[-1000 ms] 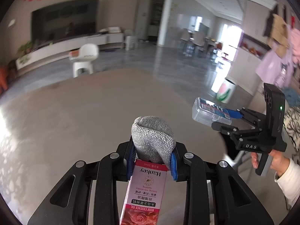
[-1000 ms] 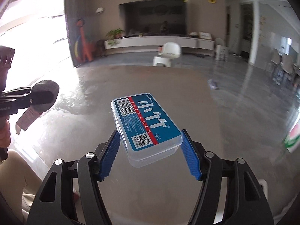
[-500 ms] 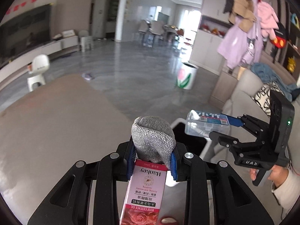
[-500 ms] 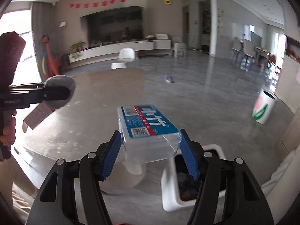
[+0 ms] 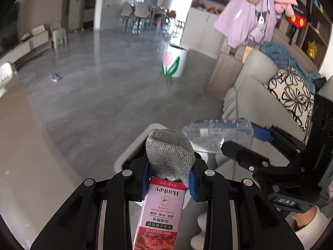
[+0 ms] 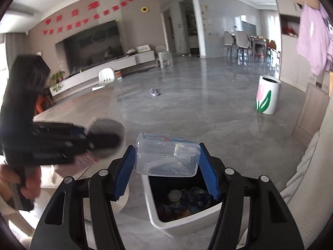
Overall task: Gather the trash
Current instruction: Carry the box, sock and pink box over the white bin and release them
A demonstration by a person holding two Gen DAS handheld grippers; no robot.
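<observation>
- My right hand-held gripper point(image 6: 167, 162) is clamping the clear plastic box point(image 6: 166, 156) by its two short ends, blue pads flat on the walls. The box is hanging directly over the open white bin point(image 6: 164, 218).
- The box is looking light, rigid and slick; a side squeeze is the sensible grip. I'm judging it will drop cleanly once the jaws are spreading, maybe bouncing off the rim.
- My left hand-held gripper point(image 5: 169, 179) is pinching a rolled grey cloth point(image 5: 169, 156) together with a pink rose-oil carton point(image 5: 160, 214); the carton is trailing back under the jaws.
- The cloth is soft and compressible and the carton is thin card, so both are light. I'm expecting the carton to slip before the cloth does.
- The bin is already holding wrappers and what looks like a can point(image 6: 174, 195); there is room left.
- In the way: the two grippers are working close side by side over one bin mouth, so I'm watching for a knock.
- Around: grey sofa point(image 5: 256, 95) just beside the bin, tulip-print bin point(image 6: 267, 95) well apart, a small scrap on the floor point(image 6: 154, 92).
</observation>
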